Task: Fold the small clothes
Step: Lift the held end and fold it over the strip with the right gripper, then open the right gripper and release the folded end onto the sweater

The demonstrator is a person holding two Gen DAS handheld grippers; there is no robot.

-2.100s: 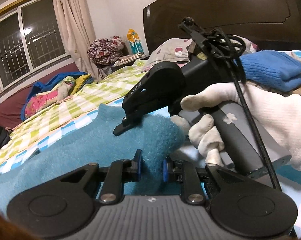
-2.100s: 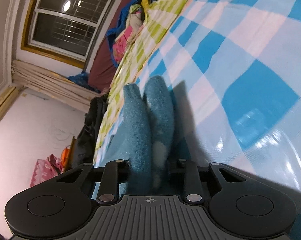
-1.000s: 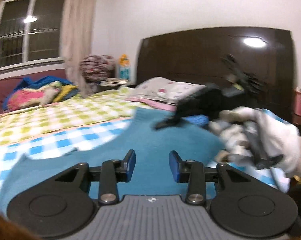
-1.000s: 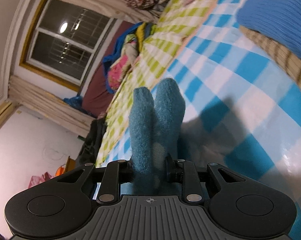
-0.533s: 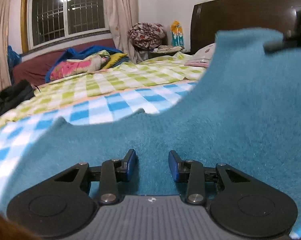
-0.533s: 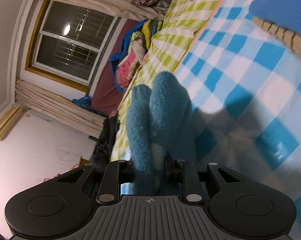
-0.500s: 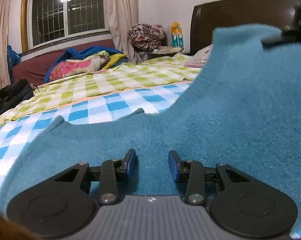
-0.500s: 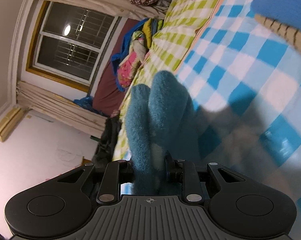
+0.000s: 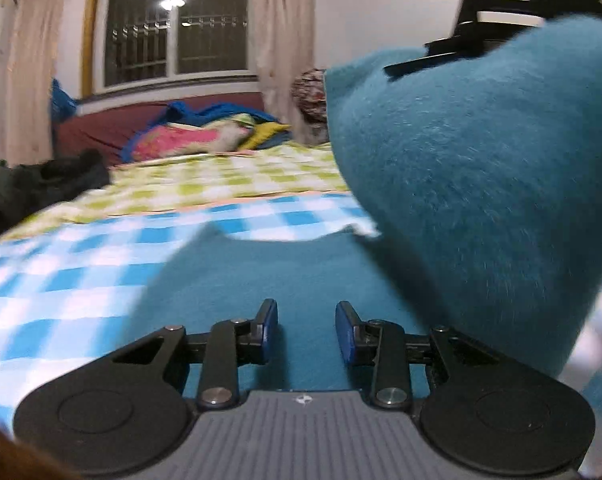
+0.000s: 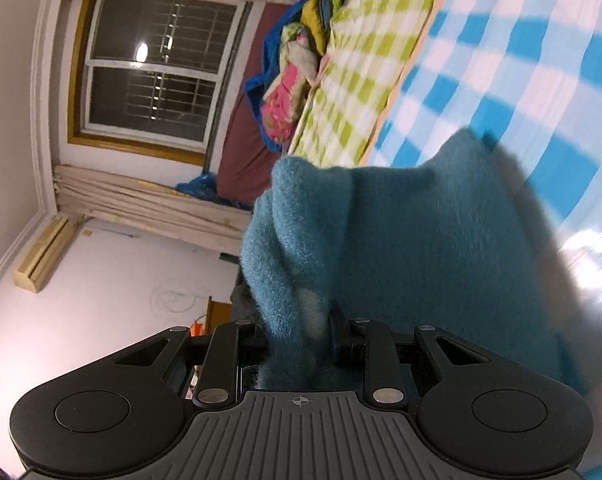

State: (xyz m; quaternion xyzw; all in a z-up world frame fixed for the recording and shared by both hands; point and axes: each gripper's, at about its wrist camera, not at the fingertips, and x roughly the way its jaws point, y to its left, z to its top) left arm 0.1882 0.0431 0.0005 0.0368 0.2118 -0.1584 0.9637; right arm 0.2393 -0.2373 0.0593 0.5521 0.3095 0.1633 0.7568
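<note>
A fuzzy teal garment (image 9: 481, 184) lies partly on the blue-and-white checked bed sheet (image 9: 61, 280). Its right part is lifted high and curls over the flat part (image 9: 285, 272). My left gripper (image 9: 305, 330) is open and empty, low over the flat teal cloth. My right gripper (image 10: 299, 338) is shut on a bunched edge of the teal garment (image 10: 381, 240) and holds it up above the sheet (image 10: 541, 60). The right gripper's black fingers show at the top right of the left wrist view (image 9: 497, 28), on the raised cloth.
A green-and-white checked blanket (image 9: 229, 184) lies beyond the blue sheet. Colourful bedding (image 9: 205, 136) is piled by a dark red couch under the window (image 9: 173, 20). Dark clothing (image 9: 41, 184) lies at the far left.
My right gripper has carried the held edge of the teal garment higher and over toward the left, so the cloth now curls above its flat part. My left gripper let go earlier and stays open.
</note>
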